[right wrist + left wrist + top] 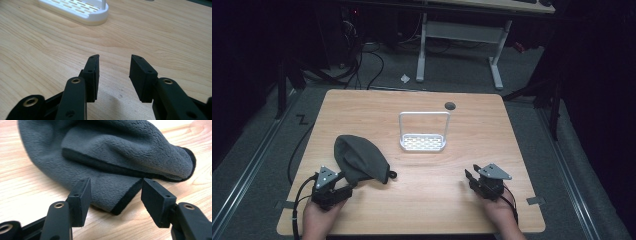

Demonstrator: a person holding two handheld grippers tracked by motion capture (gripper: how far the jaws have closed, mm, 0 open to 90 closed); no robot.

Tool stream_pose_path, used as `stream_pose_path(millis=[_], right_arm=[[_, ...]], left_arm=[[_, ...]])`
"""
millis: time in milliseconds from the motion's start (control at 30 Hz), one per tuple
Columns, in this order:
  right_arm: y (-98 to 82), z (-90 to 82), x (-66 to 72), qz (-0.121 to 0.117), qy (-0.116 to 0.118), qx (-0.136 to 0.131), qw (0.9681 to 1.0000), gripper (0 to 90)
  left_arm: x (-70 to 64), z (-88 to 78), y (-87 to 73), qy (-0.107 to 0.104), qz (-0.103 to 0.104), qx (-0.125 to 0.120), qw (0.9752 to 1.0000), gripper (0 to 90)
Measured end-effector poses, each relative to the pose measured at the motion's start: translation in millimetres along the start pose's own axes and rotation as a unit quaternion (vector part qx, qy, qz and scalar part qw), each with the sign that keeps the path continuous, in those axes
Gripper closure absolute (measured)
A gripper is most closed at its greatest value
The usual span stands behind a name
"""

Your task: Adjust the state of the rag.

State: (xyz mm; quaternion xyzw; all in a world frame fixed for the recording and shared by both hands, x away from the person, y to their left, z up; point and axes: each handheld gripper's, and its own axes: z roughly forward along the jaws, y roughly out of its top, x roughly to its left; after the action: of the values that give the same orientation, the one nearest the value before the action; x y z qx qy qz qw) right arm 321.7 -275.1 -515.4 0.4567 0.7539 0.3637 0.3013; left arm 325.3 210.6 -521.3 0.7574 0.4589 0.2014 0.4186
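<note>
I'm looking into what reads as a lab or test room: a light wooden square table (377, 107) standing alone on grey carpet (452, 70), dark surroundings, black cables (362, 60) snaking over the floor, and a white metal-legged desk frame (459, 37) behind it.

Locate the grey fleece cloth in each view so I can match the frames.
High view: grey fleece cloth lies left of centre on the table, just ahead of the left gripper.
Left gripper view: it spans the upper picture, one corner between the open jaws.
Right gripper view: not in it.
Shared landmark: the light wood table.
</note>
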Motion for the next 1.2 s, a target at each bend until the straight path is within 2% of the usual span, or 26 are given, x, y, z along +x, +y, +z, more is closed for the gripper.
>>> stream_pose_path(millis=[100, 200, 333, 433, 600, 733, 1033, 1200], right_arm=[[-0.9, 0.9, 0.3, -0.001, 0.003, 0.003, 1.0, 58.4], [-2.3, -1.1, 0.5, 0.003, 0.006, 0.005, 1.0, 56.9], [-1.8, -2.1, -2.1, 0.018, 0.001, 0.002, 0.9998, 55.5], [-1.7, -0.6, -1.7, 0.02, 0.001, 0.001, 0.9998, 54.4], [-2.3, 3.5, 1.6, 0.012, 0.01, 0.009, 0.9998, 52.4], [-2.0, 3.0, 3.0, 0.008, 0.014, 0.007, 0.9999, 51.5], [-2.5, 2.6, 0.0, 0.011, 0.014, 0.005, 0.9998, 50.8], [-2.6, 2.5, 1.3, 0.009, 0.015, 0.006, 0.9998, 50.6]], left_arm=[[0.8, 2.5, 0.7, 0.001, 0.003, 0.003, 1.0, 40.8], [3.5, 4.5, 1.1, -0.011, -0.013, 0.001, 0.9999, 40.8], [3.7, 3.9, -0.5, -0.017, -0.014, 0.003, 0.9998, 40.6], [3.8, 0.9, -1.2, -0.018, -0.016, 0.0, 0.9997, 40.3], [5.8, -2.1, -1.6, -0.022, -0.025, -0.006, 0.9994, 39.0], [8.5, -0.9, -1.9, -0.028, -0.042, -0.009, 0.9987, 37.8], [7.4, -0.6, -1.8, -0.032, -0.042, -0.009, 0.9986, 37.6], [6.7, -3.1, 1.7, -0.039, -0.048, -0.024, 0.9978, 34.7]])
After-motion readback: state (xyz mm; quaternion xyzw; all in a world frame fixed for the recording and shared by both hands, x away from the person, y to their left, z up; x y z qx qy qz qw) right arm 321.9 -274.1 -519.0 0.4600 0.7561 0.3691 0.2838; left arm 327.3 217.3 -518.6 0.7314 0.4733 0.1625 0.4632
